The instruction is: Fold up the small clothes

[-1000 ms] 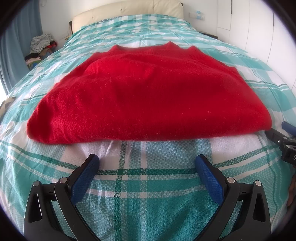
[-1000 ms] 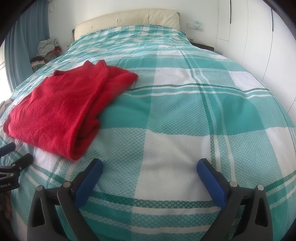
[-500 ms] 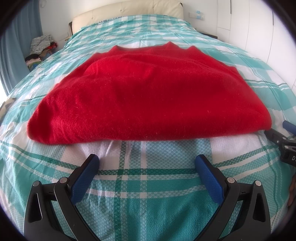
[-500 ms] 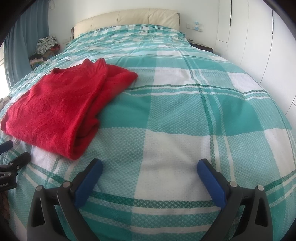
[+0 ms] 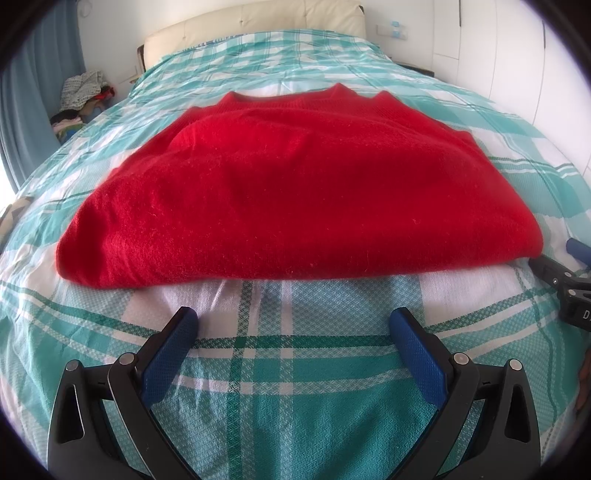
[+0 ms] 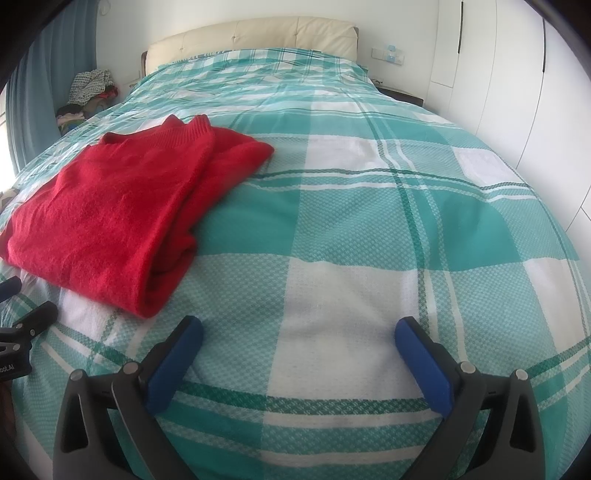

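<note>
A red sweater [image 5: 295,192] lies folded on the teal-and-white checked bedspread [image 5: 295,387]. Its folded edge faces me and its ribbed neckline points toward the headboard. My left gripper [image 5: 293,328] is open and empty, hovering over the bedspread just short of the sweater's near edge. In the right wrist view the sweater [image 6: 122,218] lies at the left. My right gripper [image 6: 299,336] is open and empty over bare bedspread [image 6: 369,229], to the right of the sweater. Each gripper shows at the edge of the other's view.
A cream padded headboard [image 6: 251,35] stands at the far end of the bed. A pile of clothes [image 6: 88,92] sits beside the bed at the far left, next to a blue curtain [image 5: 33,92]. White wardrobe doors [image 6: 517,66] line the right wall.
The sweater has not moved. Both grippers stay open. The right wrist view has shifted slightly rightward, so the sweater sits a bit further left in it.
</note>
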